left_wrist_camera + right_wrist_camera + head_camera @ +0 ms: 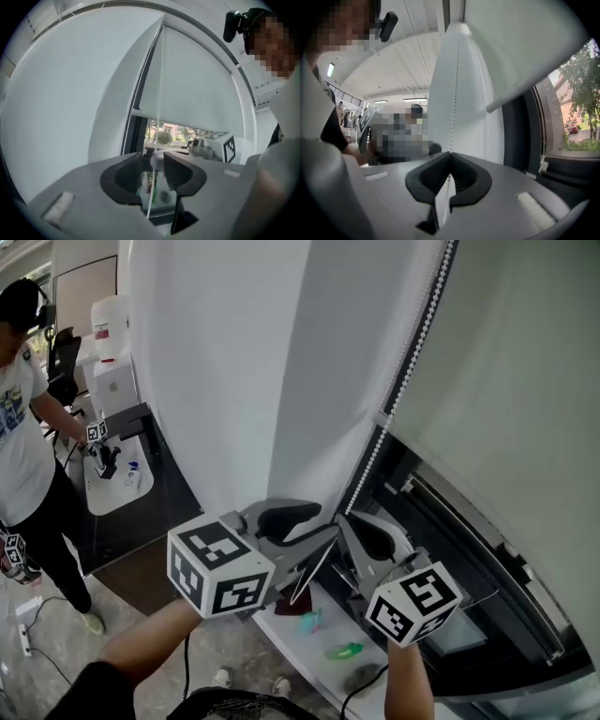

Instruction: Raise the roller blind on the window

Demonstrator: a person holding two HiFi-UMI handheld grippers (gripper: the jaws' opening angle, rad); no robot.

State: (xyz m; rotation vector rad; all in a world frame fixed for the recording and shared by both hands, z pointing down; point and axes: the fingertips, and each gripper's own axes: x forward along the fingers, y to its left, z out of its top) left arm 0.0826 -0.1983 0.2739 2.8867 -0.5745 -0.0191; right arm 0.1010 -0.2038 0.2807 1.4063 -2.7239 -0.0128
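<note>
The pale roller blind (506, 362) hangs part way down the window, its bottom bar (469, 486) above the dark frame. A white bead chain (412, 362) runs down beside it to both grippers. My left gripper (309, 521) is open; in the left gripper view one strand of the chain (161, 93) passes loosely between its pads (157, 161), and another strand (133, 108) hangs further left. My right gripper (361, 535) sits just right of it, shut on the bead chain (454, 93), which is pinched at the jaw tips (450, 176).
A broad white pillar (225, 362) stands left of the window. The white sill (309, 643) below holds a green item (342, 651) and a teal one (309, 620). At far left a person in a white T-shirt (23, 427) holds grippers near a small white table (117, 491).
</note>
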